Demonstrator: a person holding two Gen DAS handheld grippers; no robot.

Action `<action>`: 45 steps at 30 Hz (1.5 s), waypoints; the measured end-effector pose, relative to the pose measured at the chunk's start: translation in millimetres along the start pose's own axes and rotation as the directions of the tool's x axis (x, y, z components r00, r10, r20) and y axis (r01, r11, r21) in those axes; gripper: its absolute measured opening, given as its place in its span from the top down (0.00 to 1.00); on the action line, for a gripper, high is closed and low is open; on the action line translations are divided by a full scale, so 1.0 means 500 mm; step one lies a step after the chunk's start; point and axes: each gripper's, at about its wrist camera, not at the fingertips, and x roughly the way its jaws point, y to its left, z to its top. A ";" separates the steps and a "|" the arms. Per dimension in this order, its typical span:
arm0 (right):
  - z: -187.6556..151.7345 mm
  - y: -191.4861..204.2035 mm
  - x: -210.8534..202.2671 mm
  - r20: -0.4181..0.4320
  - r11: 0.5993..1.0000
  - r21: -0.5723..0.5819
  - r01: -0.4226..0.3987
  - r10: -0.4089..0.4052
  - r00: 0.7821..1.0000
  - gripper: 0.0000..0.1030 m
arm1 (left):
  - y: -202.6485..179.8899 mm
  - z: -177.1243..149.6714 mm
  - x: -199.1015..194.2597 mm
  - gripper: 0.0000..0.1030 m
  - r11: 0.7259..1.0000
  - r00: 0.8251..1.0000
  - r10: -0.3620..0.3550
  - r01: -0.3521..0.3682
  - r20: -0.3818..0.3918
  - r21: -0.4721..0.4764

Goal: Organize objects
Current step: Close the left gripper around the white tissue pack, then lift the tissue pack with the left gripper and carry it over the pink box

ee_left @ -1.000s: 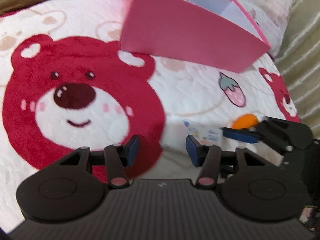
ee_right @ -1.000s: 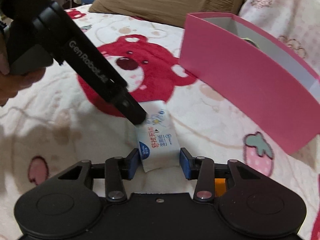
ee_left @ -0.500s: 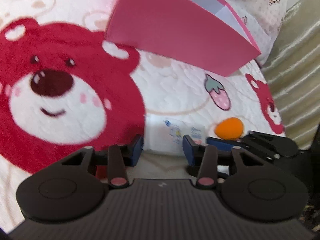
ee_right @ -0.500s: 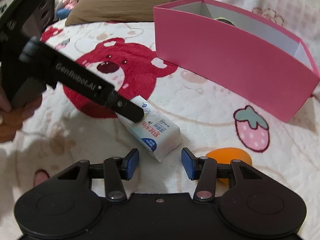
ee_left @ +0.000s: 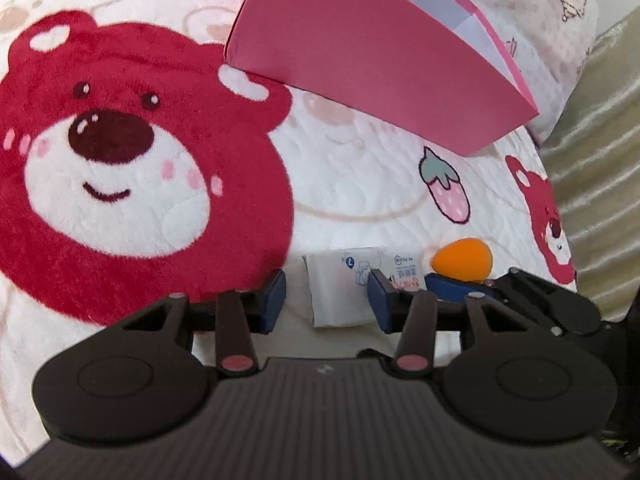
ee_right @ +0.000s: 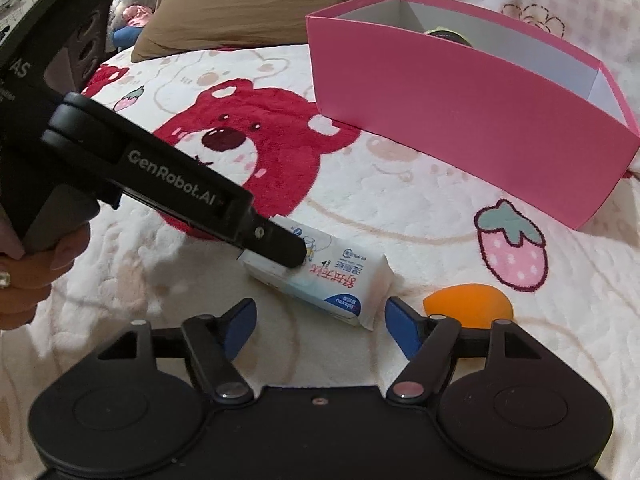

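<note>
I'm looking over a bed (ee_right: 400,208) covered in a red bear print, with the pink box (ee_right: 460,120) standing open at the far side; everything else lies on the near side of that box.

My left hand-held gripper (ee_left: 326,300) slants steeply down from the side away from the box. The hand (ee_right: 36,276) is wrapped round its grip. Its jaws are partly apart: one finger lies against the white tissue pack (ee_right: 336,276), while the other pad stands clear of it with a strip of bedding showing between, so it is not clamped.

My right hand-held gripper (ee_right: 320,320) also tilts down toward the bed. Its jaws have just been opening and now stand wide and released. The near end of the pack reaches toward the gap, and neither pad touches it.

The pack lies flat on the bed in front of the box, well apart from it. An orange egg-shaped sponge (ee_right: 468,306) sits just beside the pack, also on the near side of the box.
</note>
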 end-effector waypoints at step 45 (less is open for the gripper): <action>0.027 0.056 -0.131 0.078 0.995 0.067 0.073 -0.078 0.994 0.17 | -0.144 -0.017 -0.150 0.58 0.993 0.999 -0.045 0.046 -0.011 0.109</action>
